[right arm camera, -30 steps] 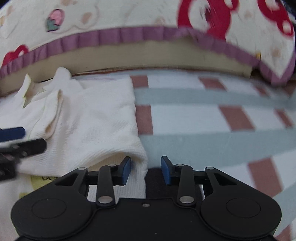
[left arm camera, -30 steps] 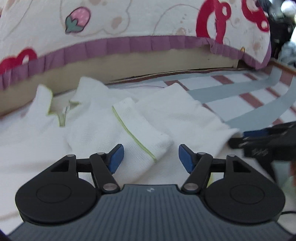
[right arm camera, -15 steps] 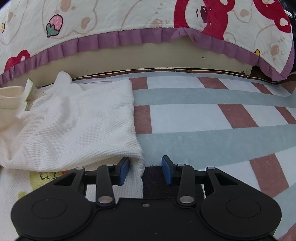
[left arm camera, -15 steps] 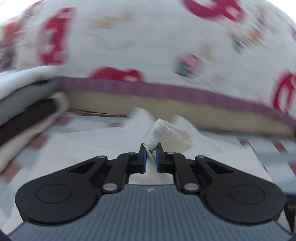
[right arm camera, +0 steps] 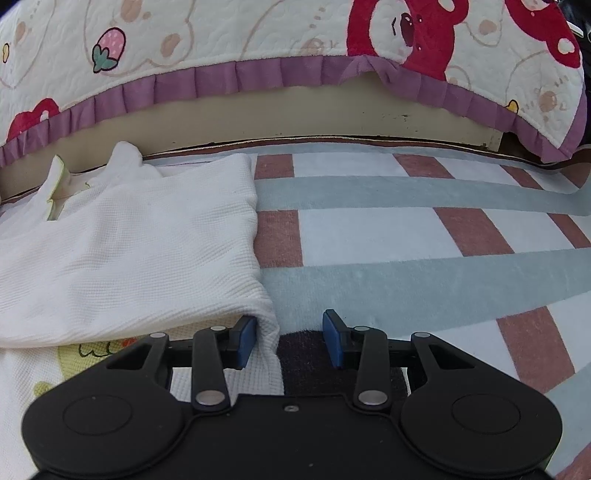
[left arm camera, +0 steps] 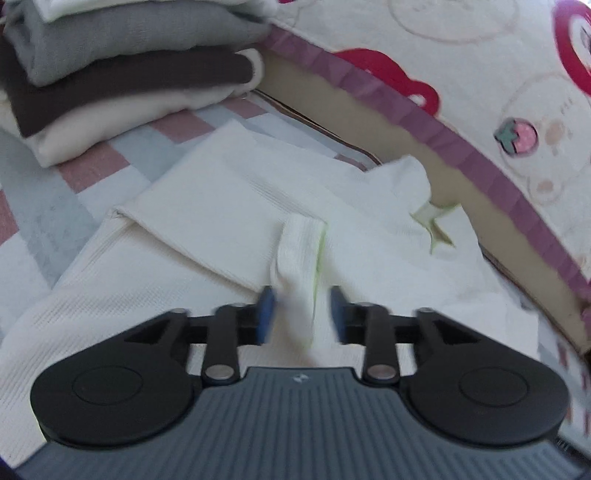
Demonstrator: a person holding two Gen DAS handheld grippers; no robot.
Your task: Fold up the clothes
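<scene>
White polo shirt (left arm camera: 207, 229) lies partly folded on striped rug (right arm camera: 406, 236), by the bed's frilled quilt (right arm camera: 258, 33). Left tool (left arm camera: 300, 314) opening, sleeve cuff (left arm camera: 299, 251) between pads, not pinched. Right tool (right arm camera: 289, 339) half-wide, shirt's folded edge beside left pad, nothing gripped. Folded clothes stack (left arm camera: 122, 70) far left.

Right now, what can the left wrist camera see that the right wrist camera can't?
Only the left wrist view shows the pile of folded clothes and the green-edged sleeve between the opening left hand-held gripper. Only the right wrist view shows the red bear and the right hand-held gripper. Both show the white shirt and the striped rug.
</scene>
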